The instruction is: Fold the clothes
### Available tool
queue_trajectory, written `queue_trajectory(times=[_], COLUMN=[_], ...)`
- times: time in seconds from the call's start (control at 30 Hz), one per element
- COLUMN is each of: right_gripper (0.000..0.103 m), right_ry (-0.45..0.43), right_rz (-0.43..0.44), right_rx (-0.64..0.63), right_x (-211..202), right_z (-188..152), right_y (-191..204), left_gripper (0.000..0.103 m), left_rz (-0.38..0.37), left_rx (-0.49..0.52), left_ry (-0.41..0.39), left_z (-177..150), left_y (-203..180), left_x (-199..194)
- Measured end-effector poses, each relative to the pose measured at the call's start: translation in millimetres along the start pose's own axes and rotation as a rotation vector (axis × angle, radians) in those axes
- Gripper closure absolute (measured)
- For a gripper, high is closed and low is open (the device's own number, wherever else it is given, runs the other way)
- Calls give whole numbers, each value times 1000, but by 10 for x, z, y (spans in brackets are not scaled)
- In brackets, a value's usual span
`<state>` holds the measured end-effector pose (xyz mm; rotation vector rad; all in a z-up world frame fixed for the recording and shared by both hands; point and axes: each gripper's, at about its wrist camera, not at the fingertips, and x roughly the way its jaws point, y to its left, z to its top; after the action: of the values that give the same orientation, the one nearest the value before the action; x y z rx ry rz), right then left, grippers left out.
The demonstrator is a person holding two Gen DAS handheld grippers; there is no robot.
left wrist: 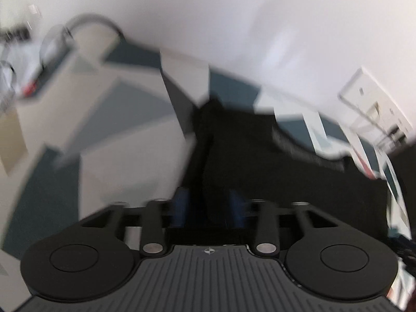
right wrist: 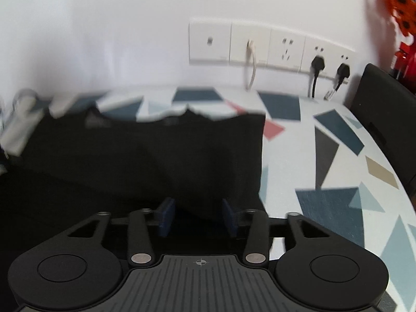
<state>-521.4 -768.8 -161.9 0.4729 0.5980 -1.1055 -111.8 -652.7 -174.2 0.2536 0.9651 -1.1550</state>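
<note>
A black garment (right wrist: pixel 145 153) of soft, matte cloth is lying on a table (right wrist: pixel 325 156) whose cover is showing sharp triangles and slanted four-sided patches in dark teal, pale blue, grey, tan and red on white. In the right wrist view the garment is sitting folded into a broad block with a straight right edge and a wavy far edge, its near part spreading under the right gripper (right wrist: pixel 199 217). That gripper's blue pads (right wrist: pixel 166 217) are standing about half open with dark cloth lying between them, and the pads are not pressing on it. In the left wrist view, blurred throughout, the left gripper (left wrist: pixel 209 213) is also standing about half open; a dark fold of the garment (left wrist: pixel 260 156) is rising between its blue pads (left wrist: pixel 180 210), and whether they are touching it cannot be told.

A white wall is running along the far side of the table, carrying a row of white sockets (right wrist: pixel 270 45) with a pale cable (right wrist: pixel 251 67) and two black plugs (right wrist: pixel 318 62) hanging from them. A black box-like object (right wrist: pixel 384 114) is standing at the far right, with orange flowers (right wrist: pixel 397 2) above it. At the far left a grey curved handle (left wrist: pixel 93 19) and some unclear clutter are showing
</note>
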Motion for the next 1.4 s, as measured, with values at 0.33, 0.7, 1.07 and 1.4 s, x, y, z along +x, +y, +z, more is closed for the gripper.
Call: queue_trajectory(times=[0.33, 0.7, 1.07, 1.4], right_gripper=[39, 91, 92, 76], right_ry=[-4, 64, 31, -19], right_rz=[-104, -131, -155, -328], right_rx=[356, 194, 114, 20], right_x=[841, 1300, 1799, 1985], right_z=[549, 561, 974, 1016], right_y=[-713, -444, -126, -23], left_gripper=[31, 97, 97, 84], left_rz=[22, 62, 127, 291], left_rx=[-167, -97, -45, 143], left_ry=[-8, -94, -154, -129], left_z=[682, 540, 716, 974], left_y=[198, 79, 49, -299], left_x=[690, 794, 985, 1249])
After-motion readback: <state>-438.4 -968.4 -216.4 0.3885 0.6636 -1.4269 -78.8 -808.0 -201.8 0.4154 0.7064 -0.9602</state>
